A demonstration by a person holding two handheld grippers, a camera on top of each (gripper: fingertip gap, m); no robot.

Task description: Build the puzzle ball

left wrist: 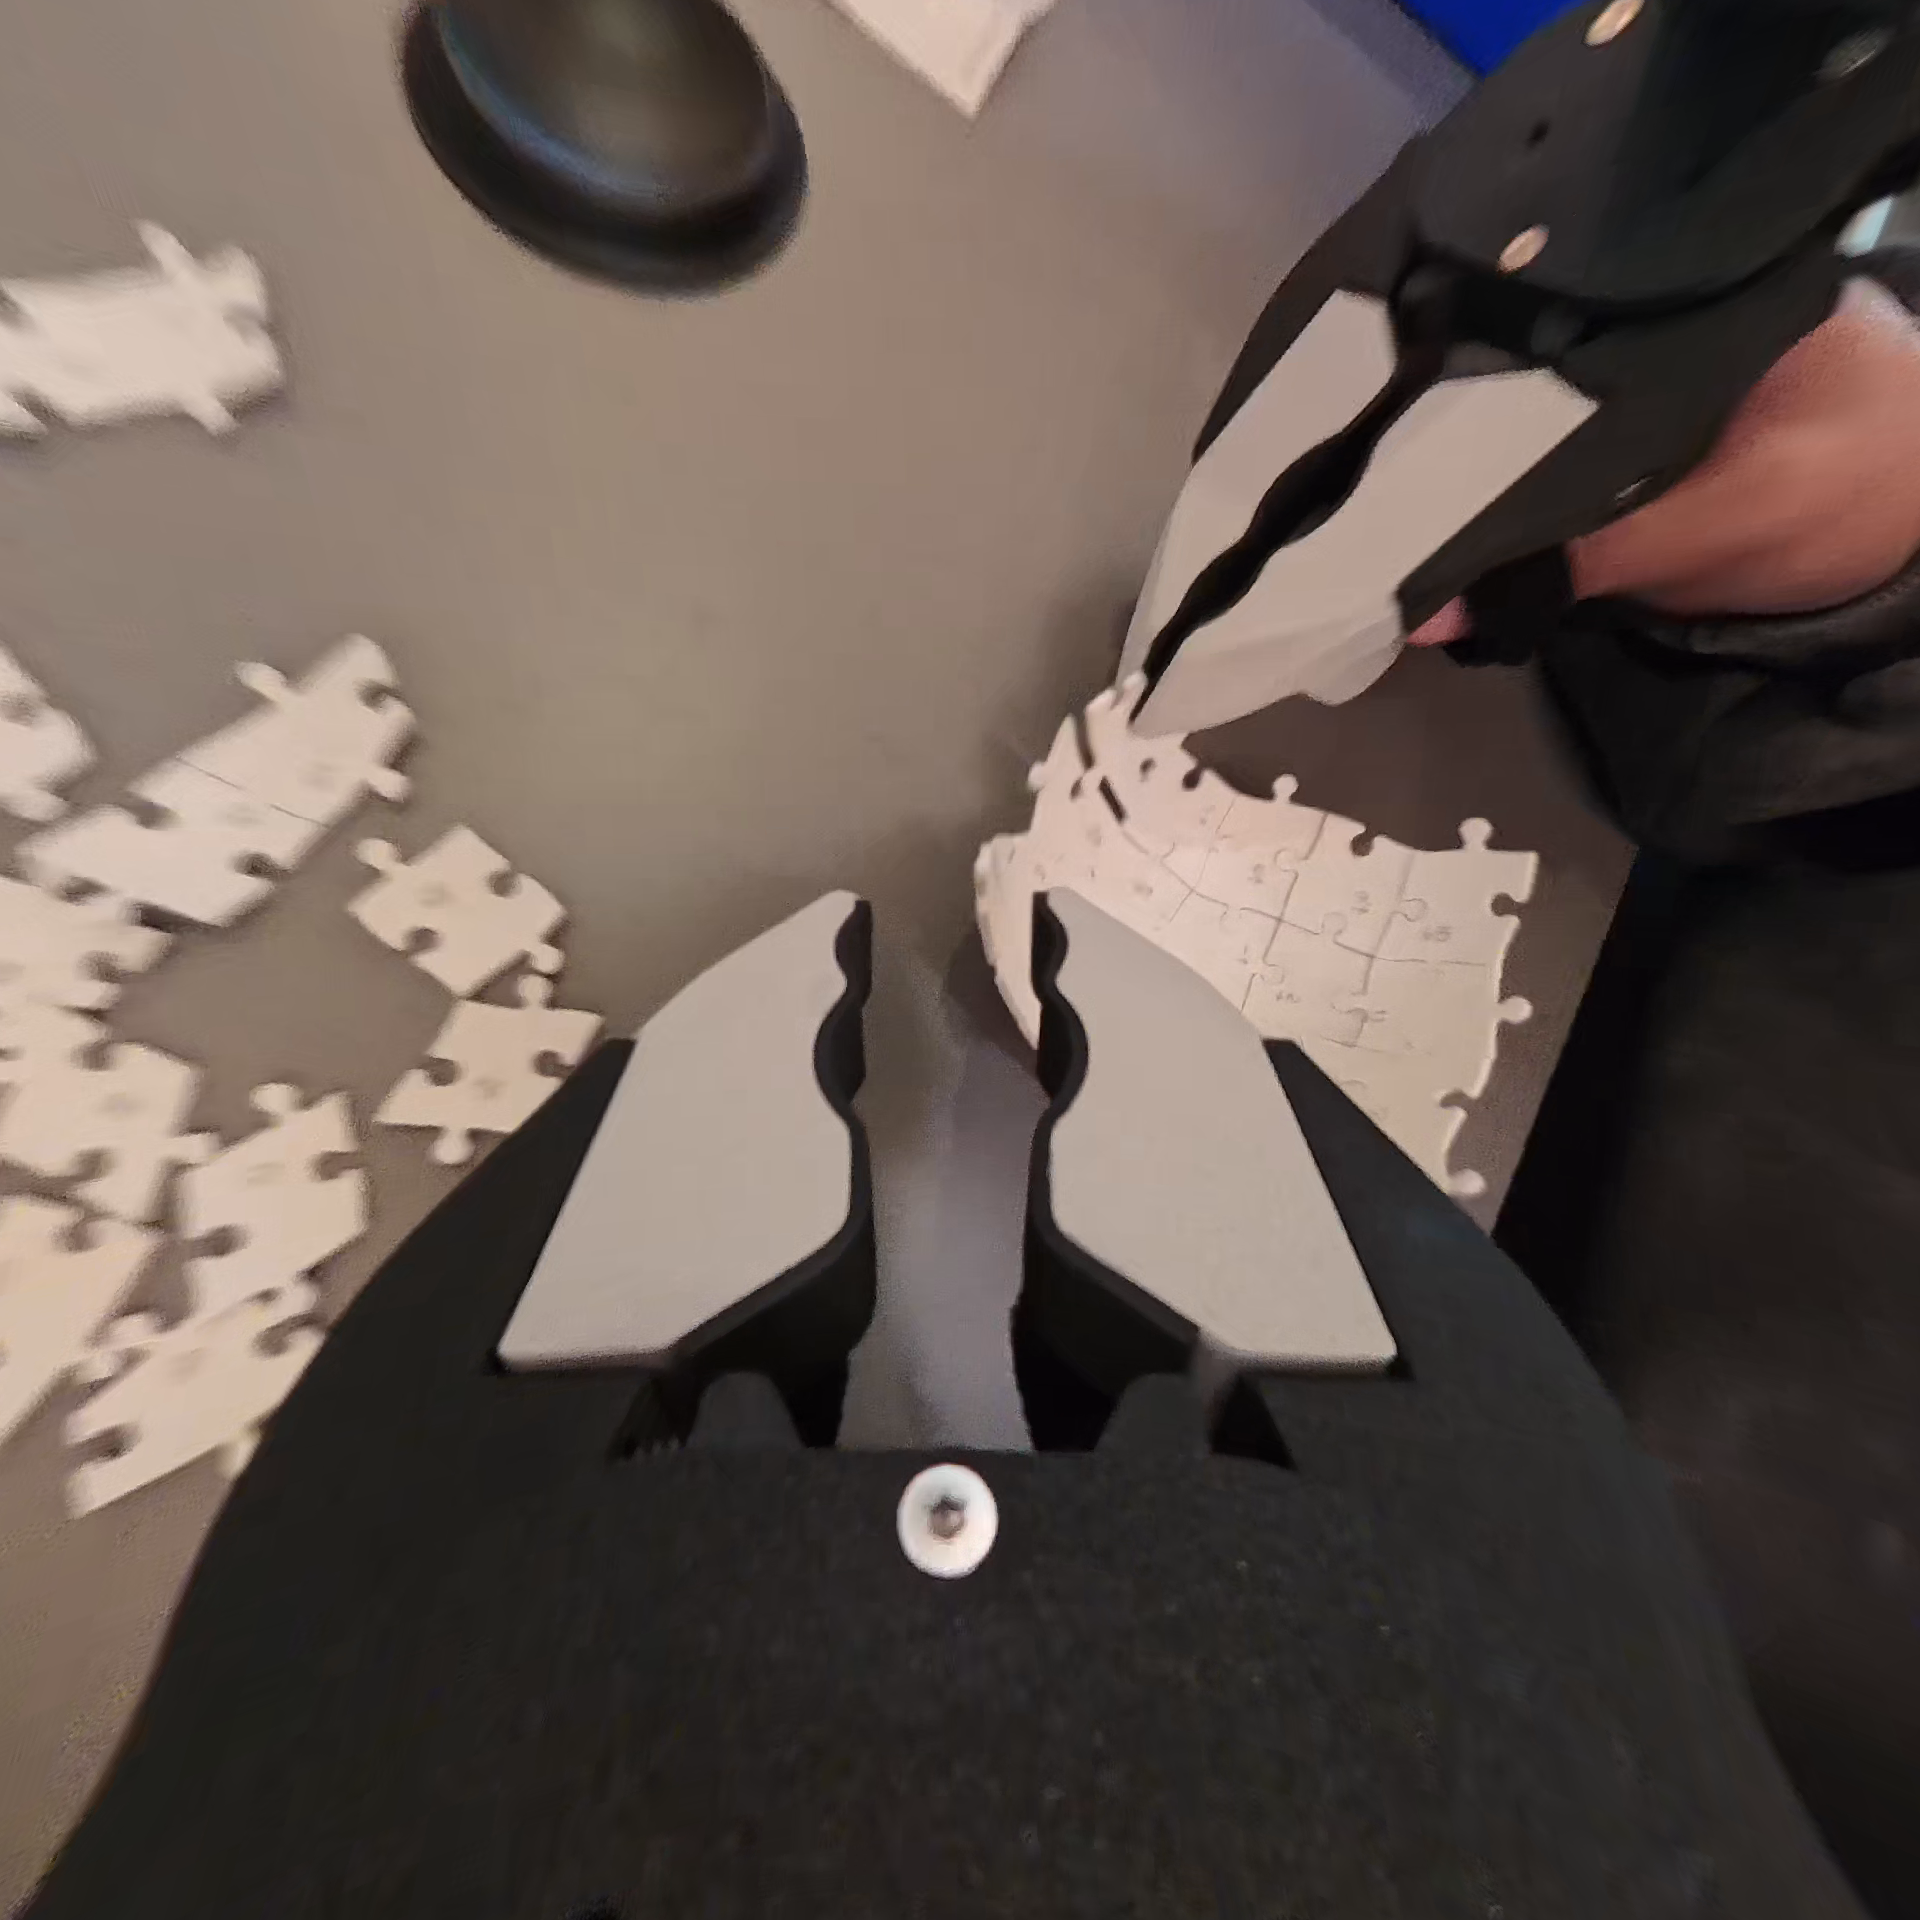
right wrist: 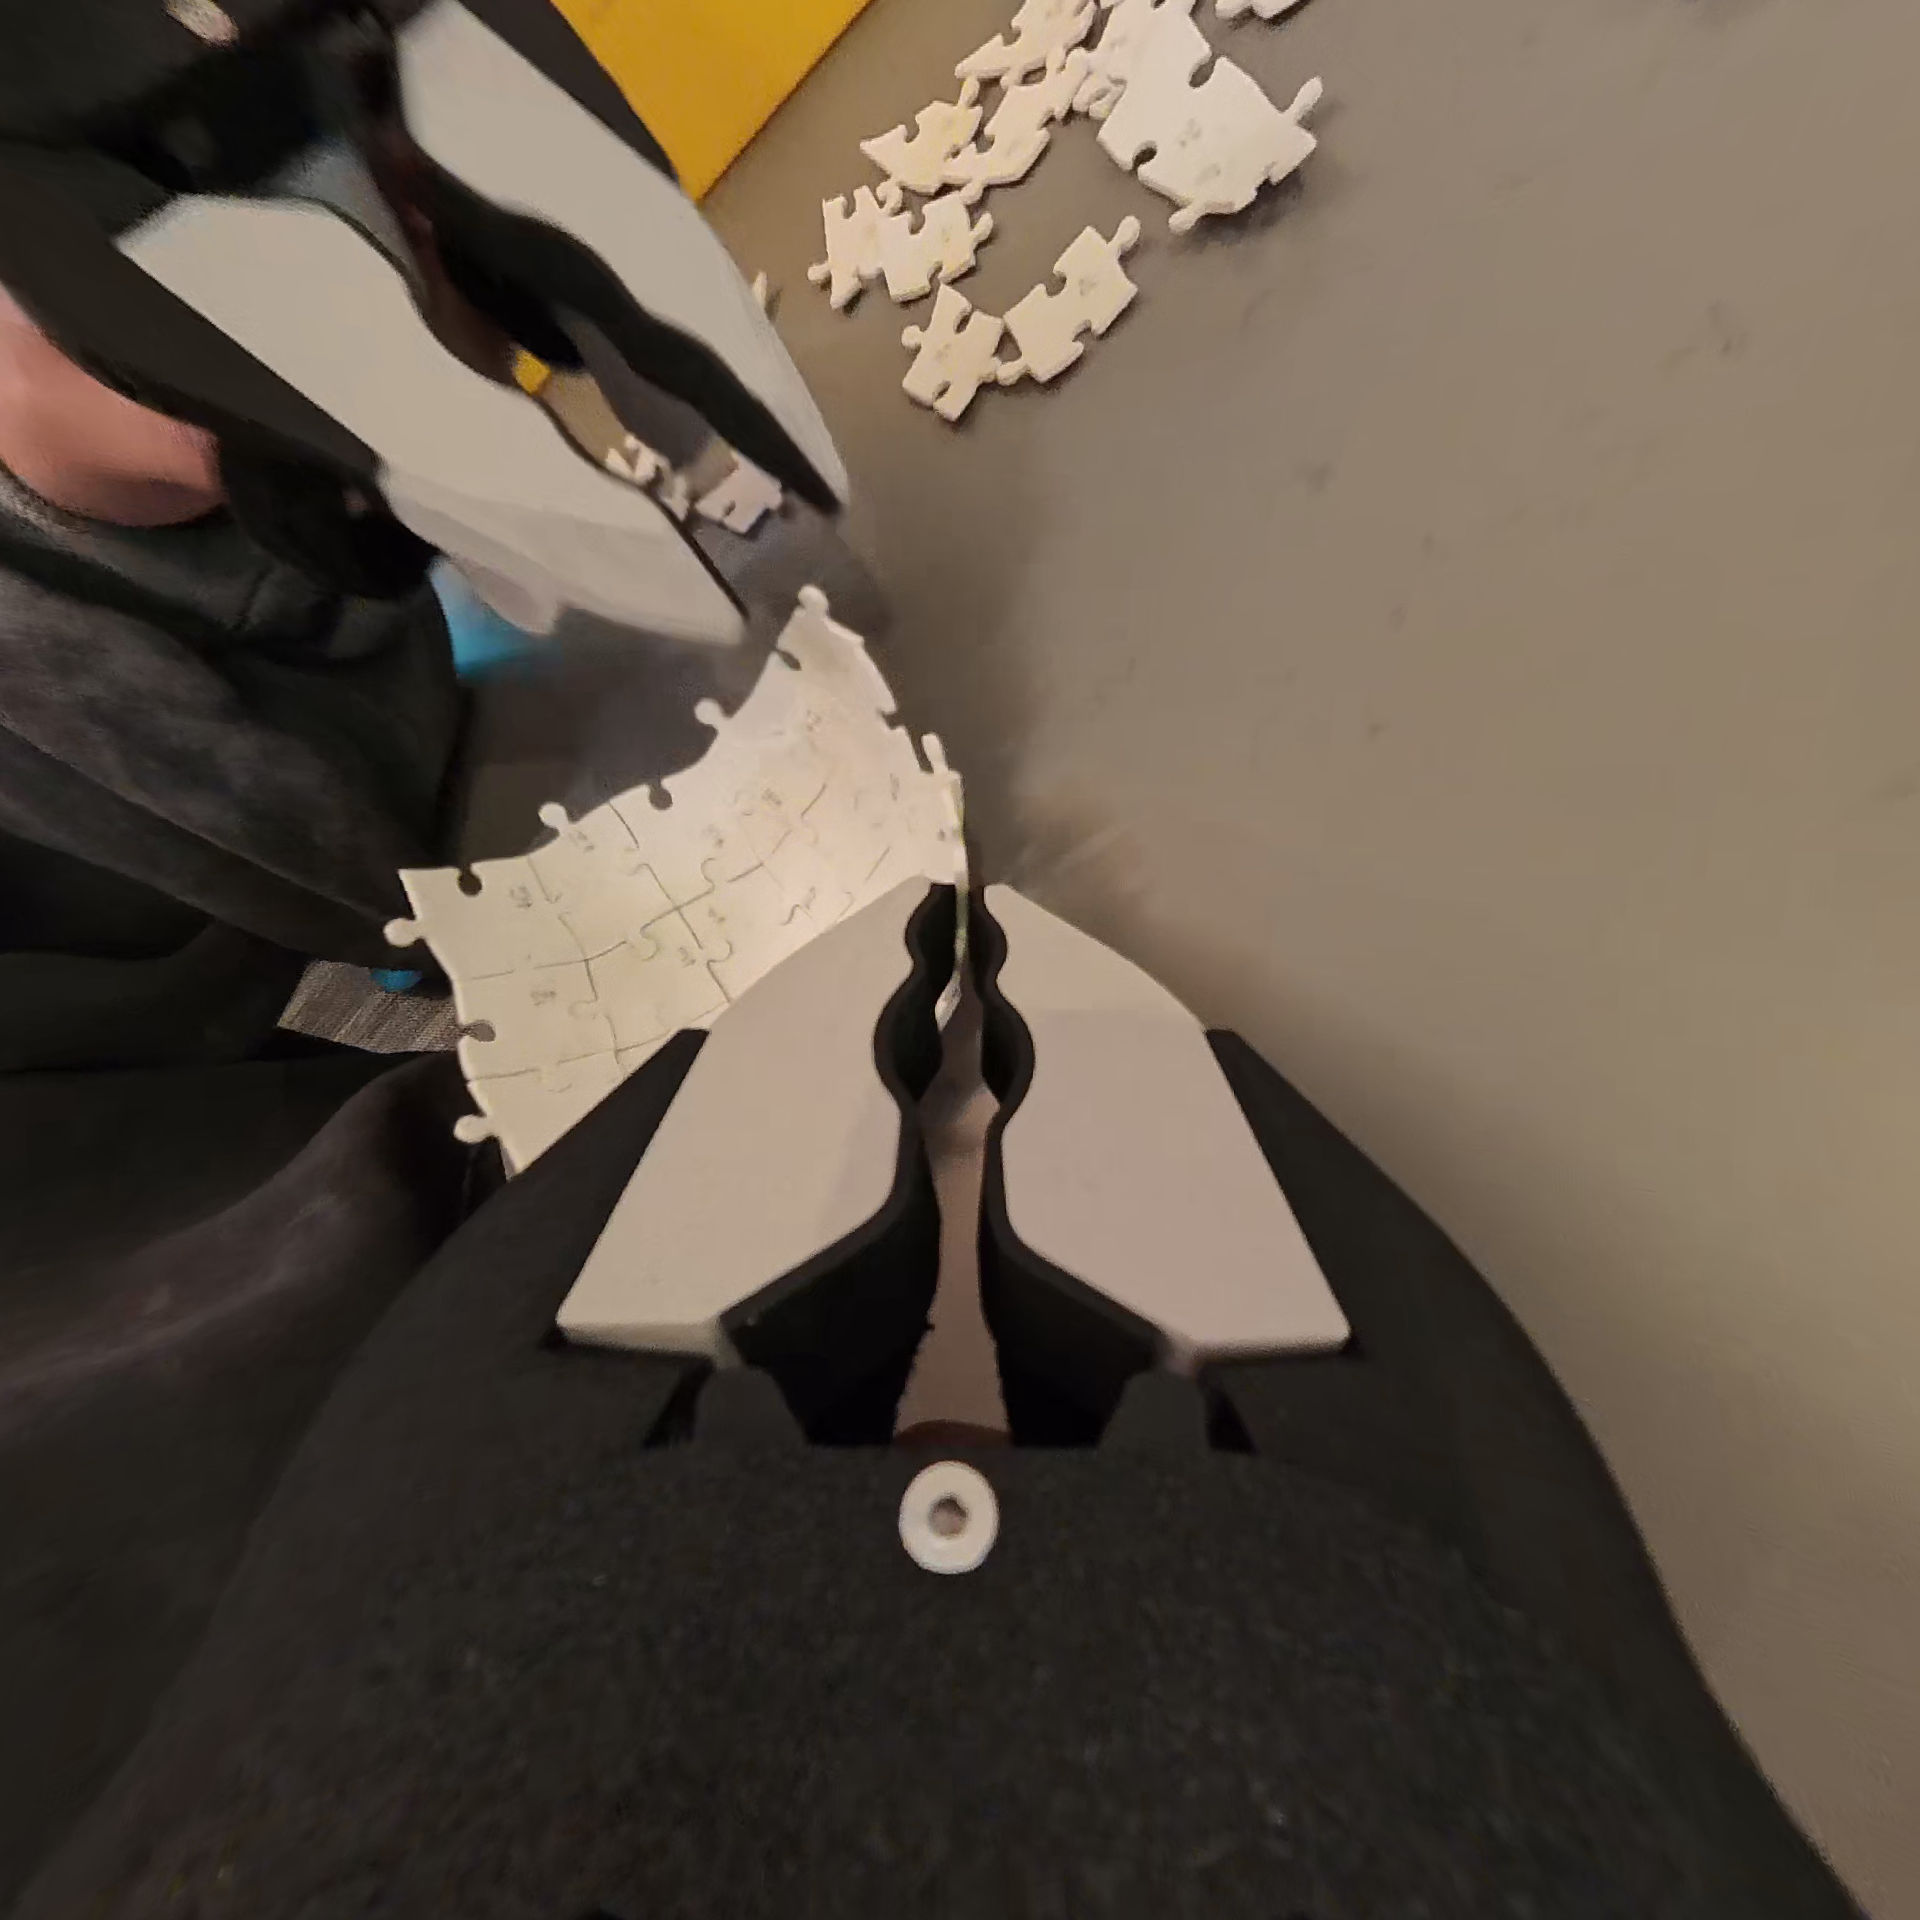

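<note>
A curved section of joined white puzzle pieces (left wrist: 1320,914) stands on edge on the grey table (left wrist: 675,540); it also shows in the right wrist view (right wrist: 665,914). My right gripper (right wrist: 966,904) is shut on one end of the section's edge; in the left wrist view it (left wrist: 1143,696) comes down from the upper right onto the section's top corner. My left gripper (left wrist: 951,914) is open and empty, its right finger just beside the section's near end. In the right wrist view it (right wrist: 790,561) hovers open over the section's far end.
Several loose white puzzle pieces (left wrist: 457,914) lie scattered at the left and show at the top of the right wrist view (right wrist: 1039,208). A black round dish (left wrist: 603,135) sits at the back. A yellow sheet (right wrist: 717,73) lies beyond. The table edge (left wrist: 1558,1039) runs beside the section. My right fingertips sit around 8 cm from my left ones. My right tips are roughly 15 cm from the black round dish (left wrist: 603,135).
</note>
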